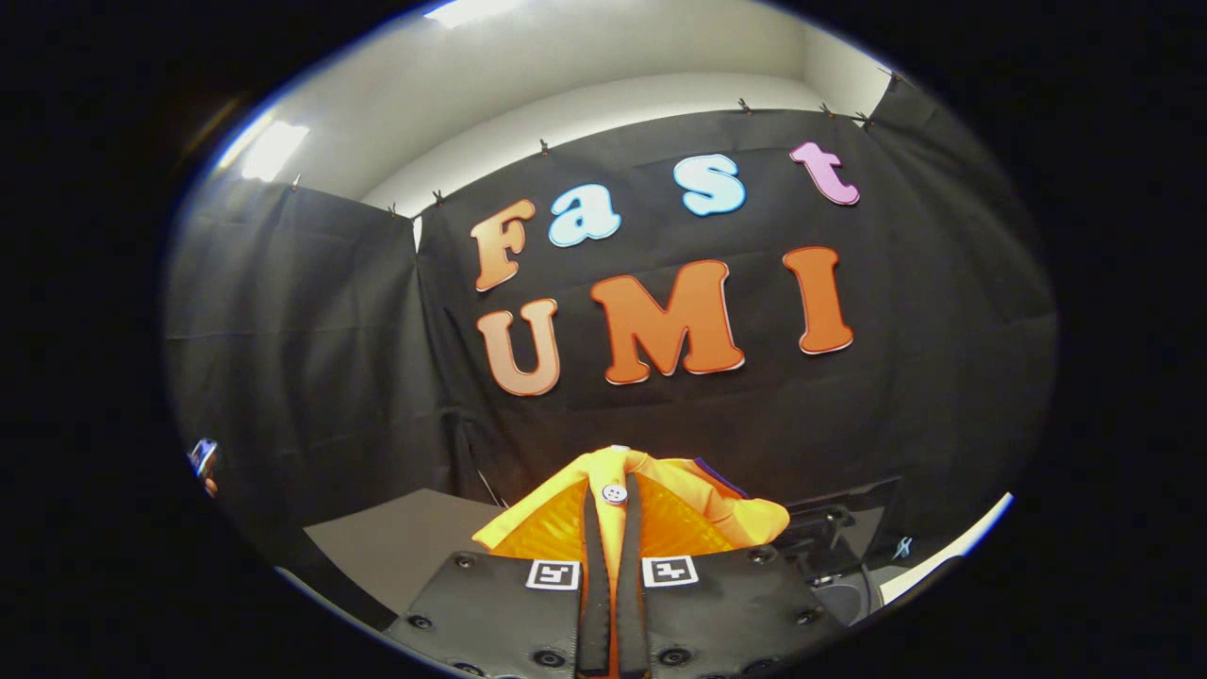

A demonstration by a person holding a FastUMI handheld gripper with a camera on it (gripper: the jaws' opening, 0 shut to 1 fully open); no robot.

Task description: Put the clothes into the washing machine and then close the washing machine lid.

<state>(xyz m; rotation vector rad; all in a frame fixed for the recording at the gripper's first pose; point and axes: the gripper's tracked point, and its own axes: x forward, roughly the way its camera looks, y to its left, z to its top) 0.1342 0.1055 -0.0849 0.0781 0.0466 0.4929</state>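
My gripper (611,528) is shut on an orange and yellow garment (698,514) with a white button showing just at the fingertips. The cloth is pinched between both fingers and bulges out to either side of them, more to the right, with a dark purple trim along its far edge. The garment hangs lifted in front of the black booth wall. Part of a dark machine (839,538) with a rounded opening lies low to the right, beyond and beside the fingers.
A grey flat surface (405,547) lies low to the left of the fingers. A pale strip of floor or edge (952,552) runs at the far right. Black cloth walls stand ahead and to both sides.
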